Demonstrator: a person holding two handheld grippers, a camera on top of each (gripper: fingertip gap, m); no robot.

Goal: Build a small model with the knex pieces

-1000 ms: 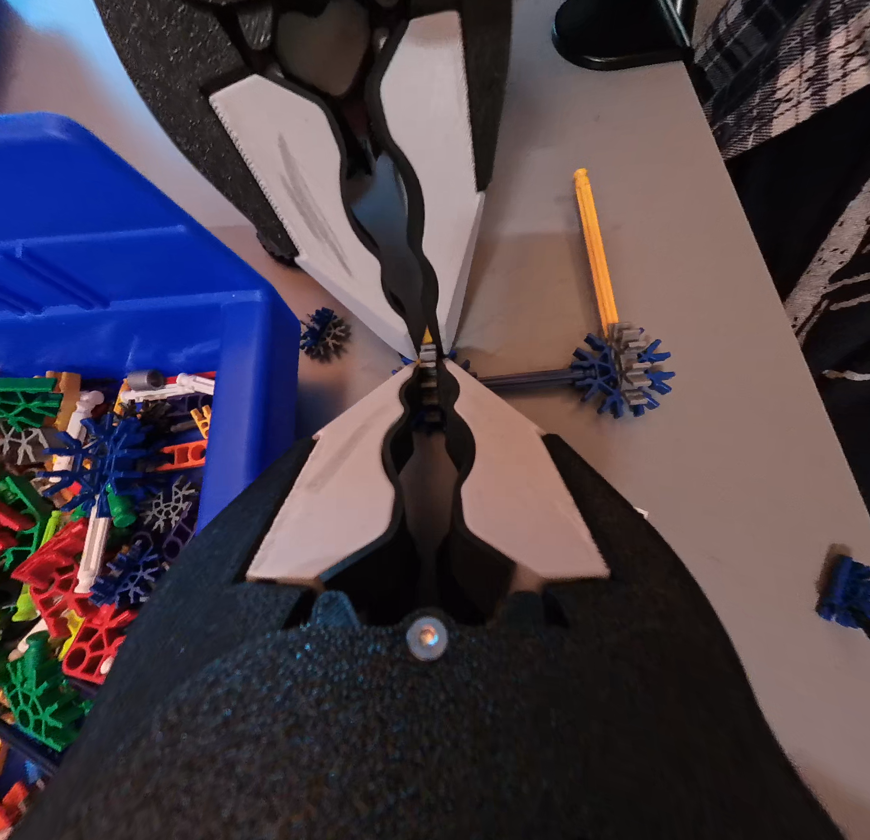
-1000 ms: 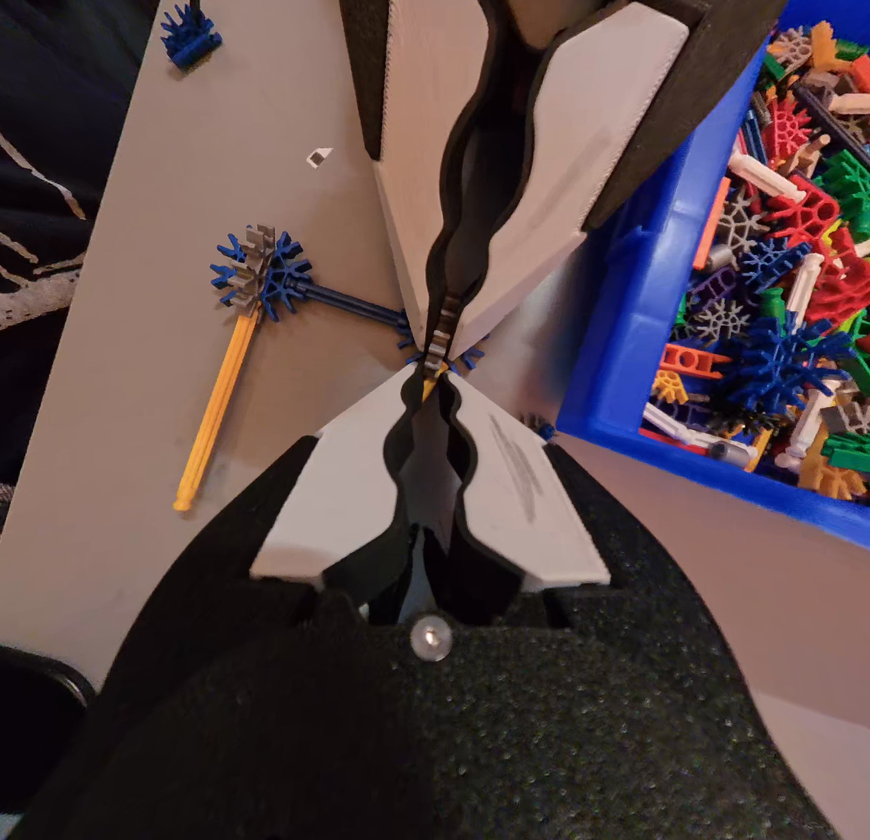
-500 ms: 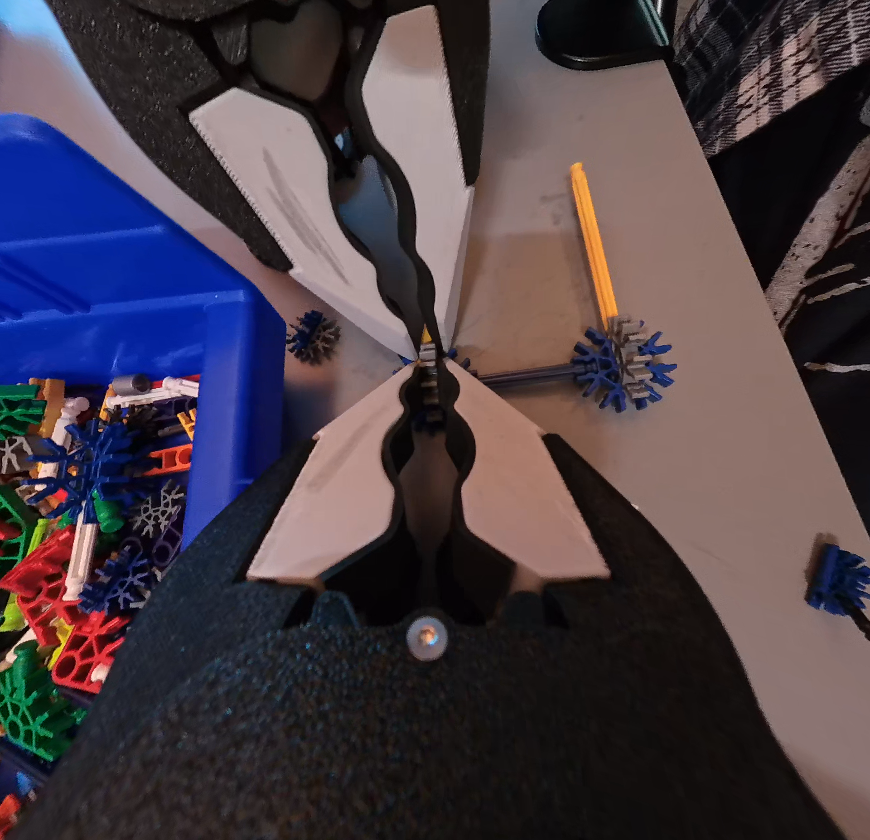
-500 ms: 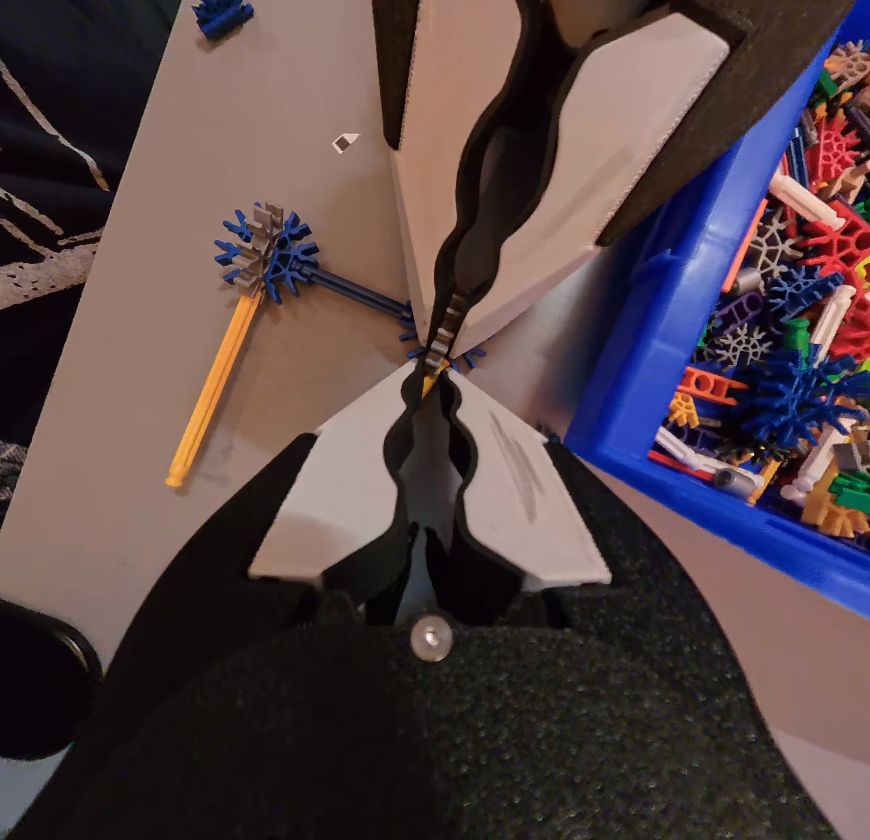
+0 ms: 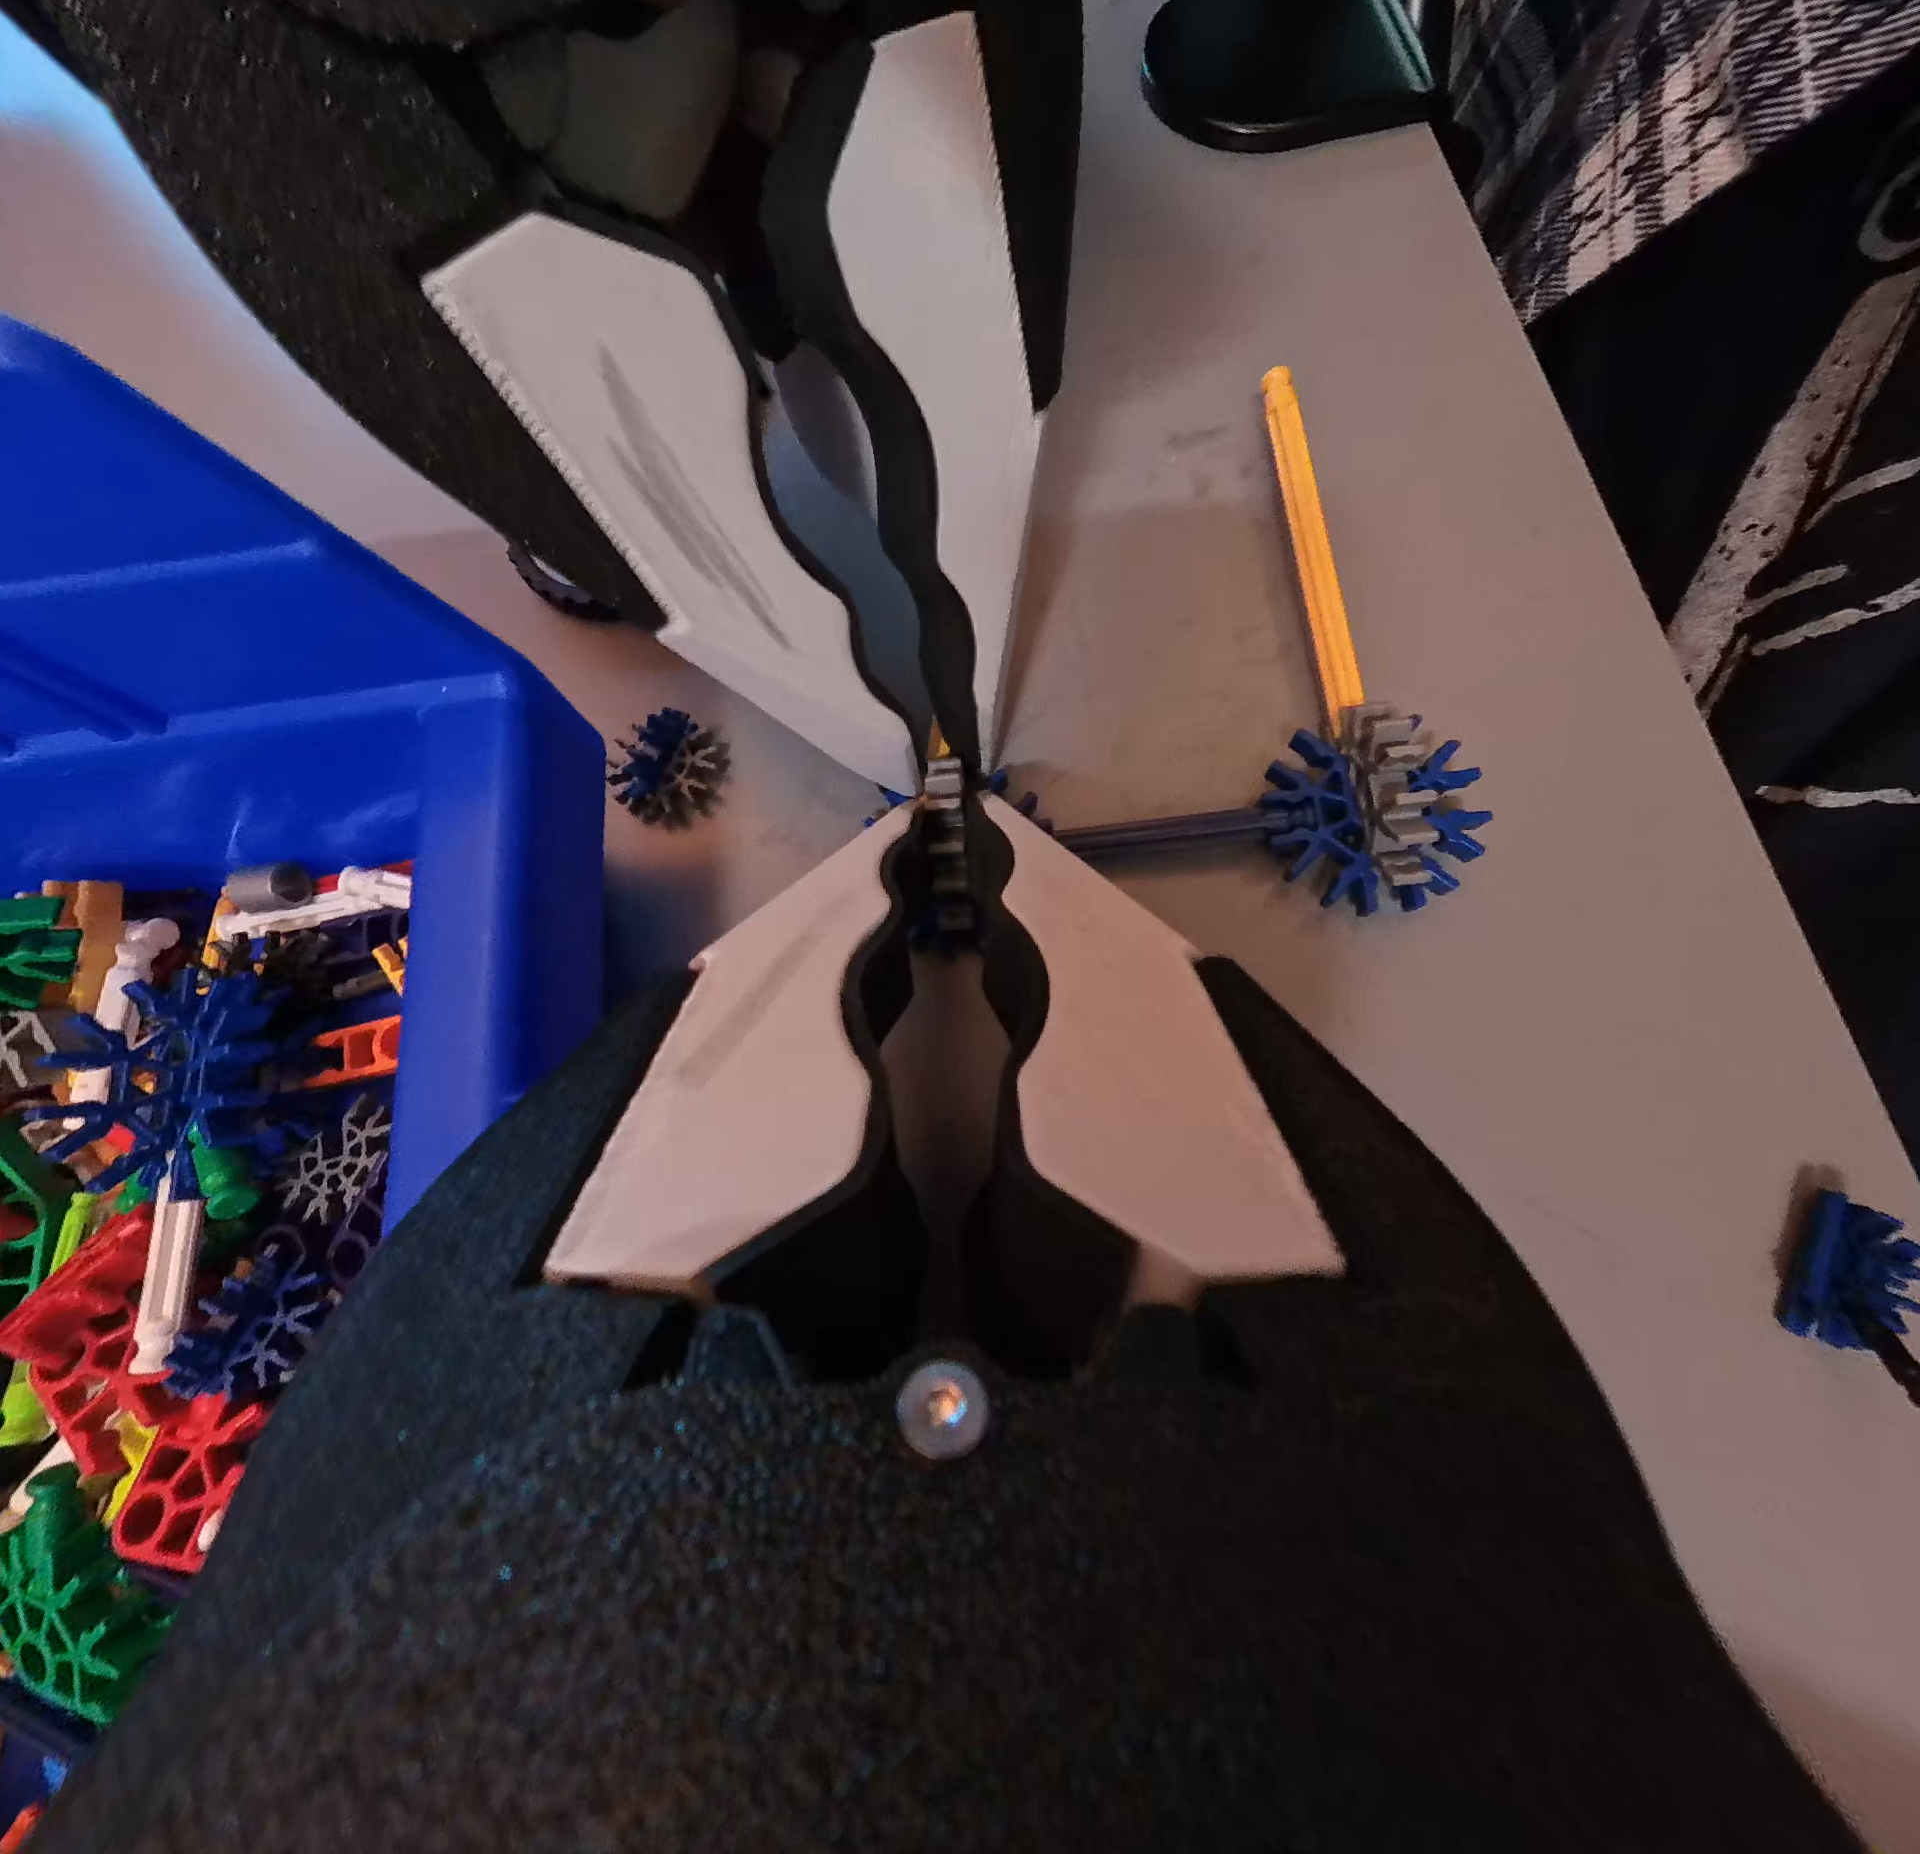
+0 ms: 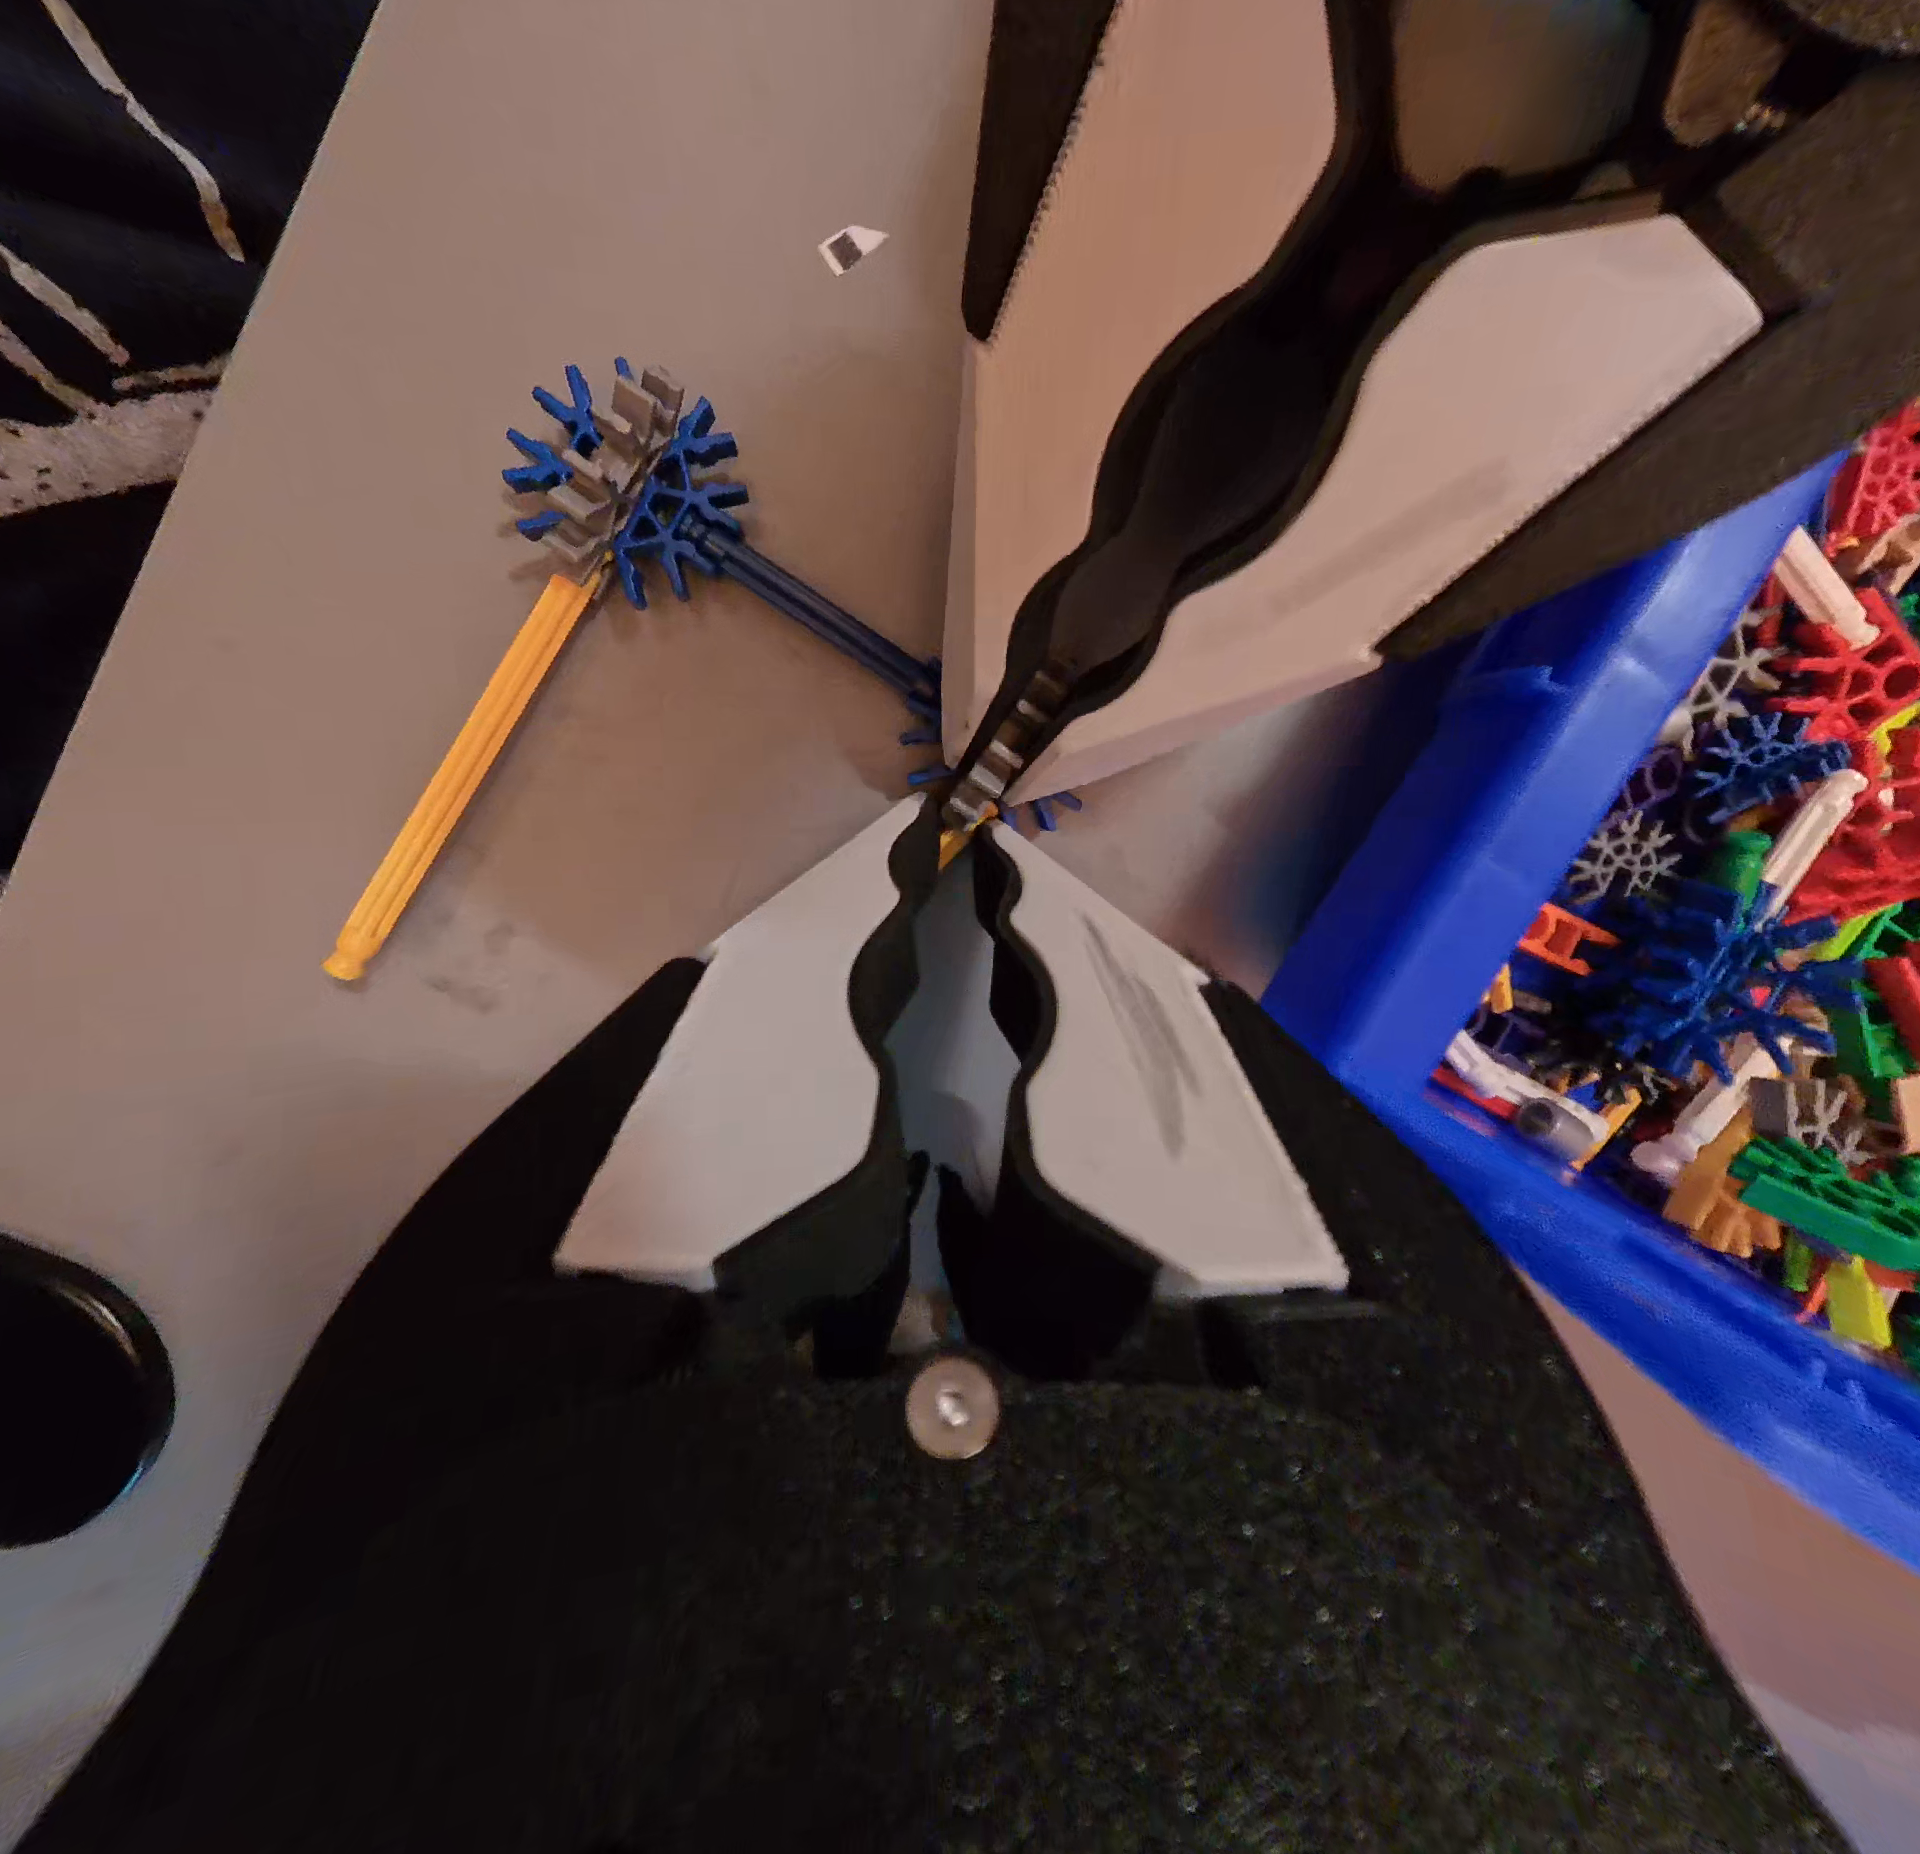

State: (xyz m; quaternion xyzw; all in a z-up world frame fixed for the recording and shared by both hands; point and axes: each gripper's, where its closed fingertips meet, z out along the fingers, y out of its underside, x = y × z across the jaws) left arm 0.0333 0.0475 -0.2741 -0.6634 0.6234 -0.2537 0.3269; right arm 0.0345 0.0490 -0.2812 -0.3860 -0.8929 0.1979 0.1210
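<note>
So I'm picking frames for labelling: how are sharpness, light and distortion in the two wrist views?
Left wrist view: dim, warm light, the blue bin and loose blue connector slightly soft, table edge bowed by the wide lens. Right wrist view: equally dim, the yellow rod crisp, the bin's near rim smeared.

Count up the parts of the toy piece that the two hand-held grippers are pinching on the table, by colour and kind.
blue connectors: 2, free end and pinched end
grey connectors: 2, free end and pinched end
yellow rods: 2, one lying in full view, one showing only a tip
blue rods: 1
Total: 7
</note>
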